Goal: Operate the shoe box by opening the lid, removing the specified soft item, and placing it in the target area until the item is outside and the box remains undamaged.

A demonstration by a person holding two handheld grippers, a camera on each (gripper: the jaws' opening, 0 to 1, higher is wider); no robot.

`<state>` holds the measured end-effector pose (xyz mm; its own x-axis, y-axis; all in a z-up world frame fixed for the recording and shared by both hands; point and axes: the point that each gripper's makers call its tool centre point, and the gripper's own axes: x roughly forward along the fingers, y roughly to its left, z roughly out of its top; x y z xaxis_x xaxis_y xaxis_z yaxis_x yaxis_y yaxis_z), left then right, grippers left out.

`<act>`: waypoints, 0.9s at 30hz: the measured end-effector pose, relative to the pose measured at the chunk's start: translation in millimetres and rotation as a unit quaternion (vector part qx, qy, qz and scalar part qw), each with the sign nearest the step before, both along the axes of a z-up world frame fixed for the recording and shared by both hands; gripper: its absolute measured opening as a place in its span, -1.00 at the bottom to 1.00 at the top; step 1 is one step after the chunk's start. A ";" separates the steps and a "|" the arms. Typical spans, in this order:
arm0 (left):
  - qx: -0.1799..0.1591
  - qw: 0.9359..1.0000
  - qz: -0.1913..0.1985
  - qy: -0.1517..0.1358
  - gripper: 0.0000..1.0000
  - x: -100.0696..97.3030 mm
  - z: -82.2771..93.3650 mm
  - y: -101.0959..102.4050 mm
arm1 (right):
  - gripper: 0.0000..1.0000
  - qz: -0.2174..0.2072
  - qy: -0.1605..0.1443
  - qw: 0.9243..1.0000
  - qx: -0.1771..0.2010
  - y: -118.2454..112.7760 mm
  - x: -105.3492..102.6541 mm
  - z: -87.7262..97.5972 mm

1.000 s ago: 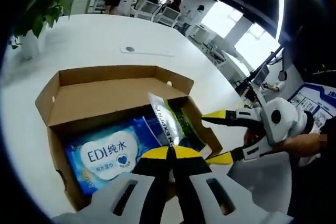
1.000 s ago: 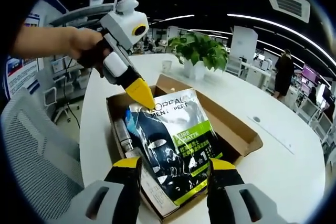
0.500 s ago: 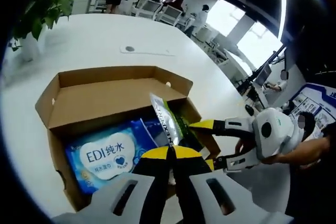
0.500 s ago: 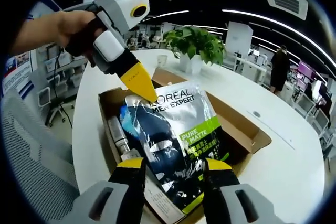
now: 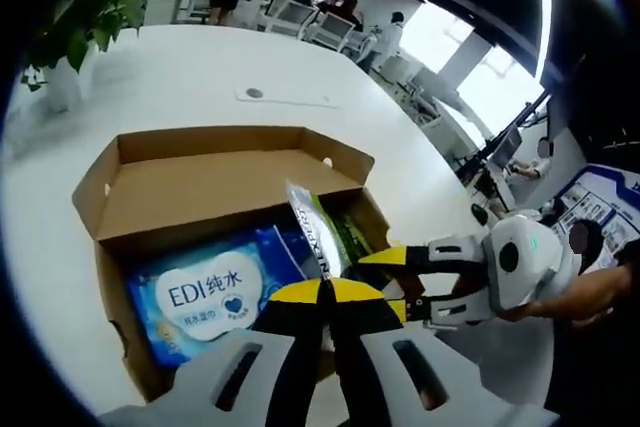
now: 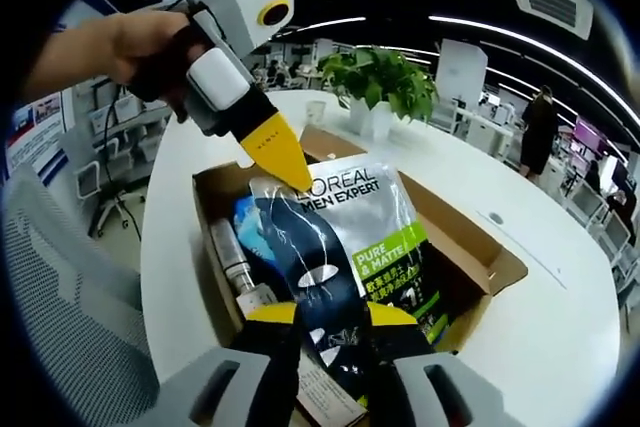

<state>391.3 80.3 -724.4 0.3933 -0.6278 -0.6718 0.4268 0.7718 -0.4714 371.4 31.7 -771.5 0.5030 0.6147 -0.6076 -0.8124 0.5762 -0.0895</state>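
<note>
An open brown cardboard shoe box point(image 5: 200, 139) point(image 6: 478, 252) sits on a white table. A silver, black and green L'Oreal pouch point(image 6: 345, 237) stands up out of it and is seen edge-on in the left gripper view point(image 5: 312, 227). My left gripper point(image 5: 322, 292) point(image 6: 282, 159) is shut on the pouch's top corner. The jaws of my right gripper point(image 6: 330, 319) point(image 5: 385, 282) stand narrowed at either side of the pouch's lower part, still with a gap between them. A blue EDI wipes pack point(image 5: 205, 292) point(image 6: 252, 219) lies in the box, with a tube point(image 6: 230, 259) along one wall.
A potted plant point(image 5: 80, 7) point(image 6: 385, 77) stands on the white table point(image 5: 200, 67) beyond the box. A mesh chair point(image 6: 60, 287) is beside the table. A hand point(image 6: 120, 47) holds the left gripper. Desks and people fill the far office.
The right gripper's jaws have drawn closer together around the pouch's lower part. The left gripper has kept its hold on the pouch's top corner, lifting it slightly.
</note>
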 end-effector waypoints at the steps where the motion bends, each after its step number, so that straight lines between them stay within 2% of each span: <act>1: 0.000 1.000 0.000 0.000 -1.00 -0.1 -0.4 0.1 | -0.72 0.001 0.001 1.000 0.002 0.3 -0.5 0.5; 6: 0.000 1.000 -0.003 0.000 -1.00 -1.5 -3.2 -0.5 | -0.90 0.001 0.005 1.000 0.010 -0.2 -0.9 2.0; 12: 0.002 1.000 -0.006 -0.005 -1.00 -2.7 -3.6 1.1 | -1.00 0.006 0.011 1.000 0.016 0.5 -3.3 4.9; 15: 0.004 1.000 -0.007 -0.012 -1.00 -2.6 -1.8 4.0 | -1.00 0.007 0.019 1.000 0.023 2.3 -6.5 7.3; 27: -0.007 1.000 -0.004 -0.025 -1.00 -8.9 11.8 13.3 | -1.00 0.020 0.010 0.999 0.028 8.4 -11.6 24.5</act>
